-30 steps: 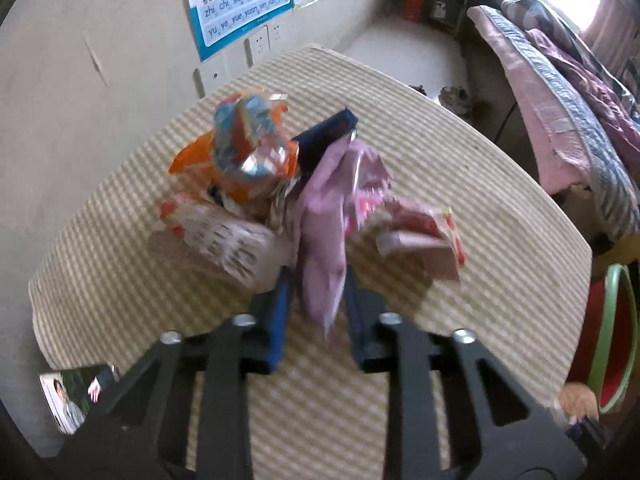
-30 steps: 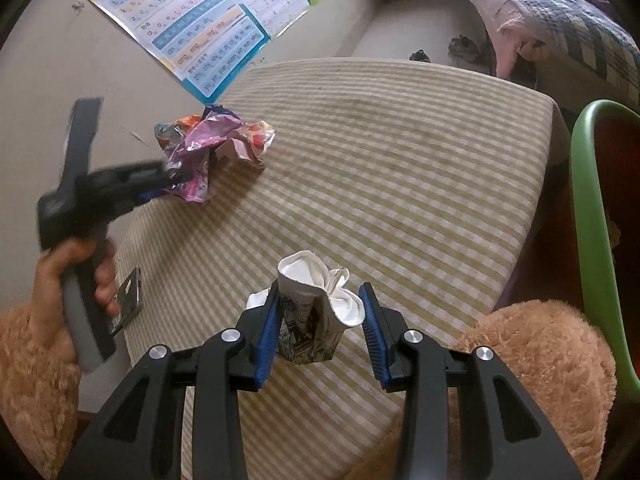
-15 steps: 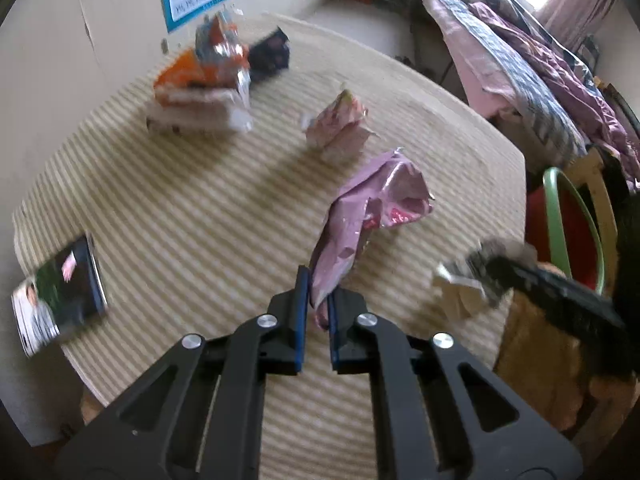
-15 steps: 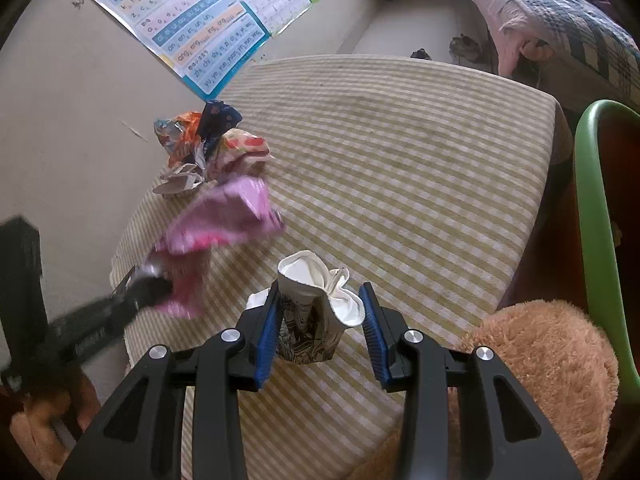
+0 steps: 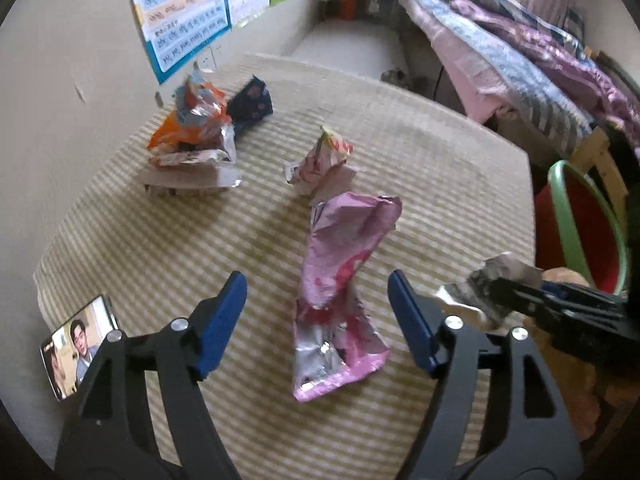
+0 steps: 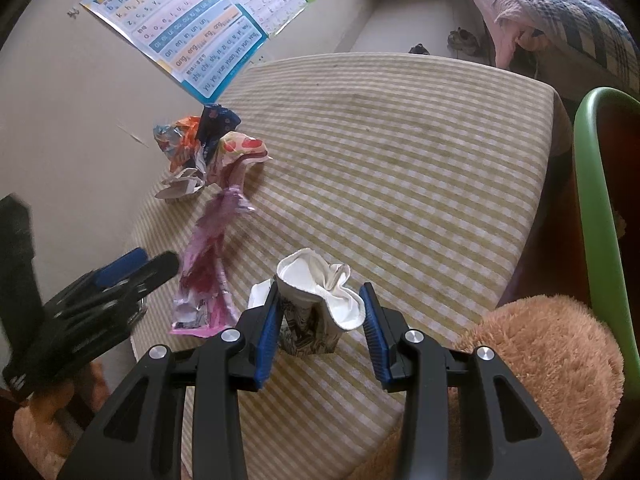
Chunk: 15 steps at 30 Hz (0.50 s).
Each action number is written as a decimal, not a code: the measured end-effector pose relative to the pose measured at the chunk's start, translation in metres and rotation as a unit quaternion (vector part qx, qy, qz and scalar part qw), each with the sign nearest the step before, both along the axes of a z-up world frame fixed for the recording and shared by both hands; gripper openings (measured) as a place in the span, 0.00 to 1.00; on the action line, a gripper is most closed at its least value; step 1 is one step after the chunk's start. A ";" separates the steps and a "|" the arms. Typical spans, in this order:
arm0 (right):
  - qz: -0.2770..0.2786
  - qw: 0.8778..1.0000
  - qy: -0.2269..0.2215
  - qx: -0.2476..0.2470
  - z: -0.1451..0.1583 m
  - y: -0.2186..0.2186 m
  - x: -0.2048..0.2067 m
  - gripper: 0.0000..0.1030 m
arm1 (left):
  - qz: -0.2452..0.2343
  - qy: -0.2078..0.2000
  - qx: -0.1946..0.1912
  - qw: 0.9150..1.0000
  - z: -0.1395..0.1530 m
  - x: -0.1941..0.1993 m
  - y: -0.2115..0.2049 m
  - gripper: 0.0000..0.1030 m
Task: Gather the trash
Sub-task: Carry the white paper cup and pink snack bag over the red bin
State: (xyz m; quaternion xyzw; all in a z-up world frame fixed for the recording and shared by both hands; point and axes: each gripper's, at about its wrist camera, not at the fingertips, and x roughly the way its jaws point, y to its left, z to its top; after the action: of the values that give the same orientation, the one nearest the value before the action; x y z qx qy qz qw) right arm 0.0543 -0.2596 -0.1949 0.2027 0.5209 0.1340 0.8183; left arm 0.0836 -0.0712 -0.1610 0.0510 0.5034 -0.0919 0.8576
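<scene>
Trash is the whole business here: a long pink foil wrapper (image 5: 340, 292) lies flat on the checked tablecloth (image 5: 440, 168), between the spread blue pads of the left gripper (image 5: 318, 320) and not touching either one. In that state the gripper holds nothing; its jaws stand wide apart, one on each side of the wrapper. My reading is that the wrapper sits near the table's front edge so it is handy to the bin.

From the left wrist view, a smaller crumpled pink-and-white wrapper (image 5: 320, 164) sits just beyond it at 12 o'clock, and a heap of orange, silver and dark blue wrappers (image 5: 200, 140) lies at 10 o'clock near the wall. A phone (image 5: 78, 346) with a lit screen rests at 8 o'clock on the table edge.

The right gripper (image 6: 320, 320) is clamped on a crushed paper cup (image 6: 316, 304), white lining uppermost, pinched at its printed body, which likely keeps the soft rim from collapsing further. A green-rimmed red bin (image 6: 596, 208) stands at 3 o'clock beside the table, probably the destination. The cup looks ready to go in; the loose wrappers remain to be gathered.
</scene>
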 end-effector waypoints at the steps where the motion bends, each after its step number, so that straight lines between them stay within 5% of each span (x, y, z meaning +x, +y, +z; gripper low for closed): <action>1: -0.001 1.000 0.000 0.001 0.000 -0.001 0.000 0.37 | 0.000 0.006 0.002 1.000 -0.004 0.004 -0.001 0.68; 9: -0.003 1.000 0.005 0.006 -0.001 -0.004 0.000 0.37 | 0.019 0.052 -0.008 0.998 -0.033 0.019 -0.006 0.67; 13: -0.004 1.000 0.007 0.007 -0.002 -0.004 0.000 0.37 | 0.022 0.065 -0.011 0.998 -0.040 0.015 -0.005 0.43; 15: -0.003 1.000 0.008 0.007 -0.002 -0.003 0.000 0.37 | 0.022 0.067 -0.014 0.997 -0.041 0.012 -0.004 0.39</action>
State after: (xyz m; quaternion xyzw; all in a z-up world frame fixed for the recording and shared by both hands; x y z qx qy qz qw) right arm 0.0543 -0.2625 -0.1971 0.2110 0.5261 0.1332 0.8130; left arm 0.0953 -0.0750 -0.2021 0.0217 0.5595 -0.0829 0.8244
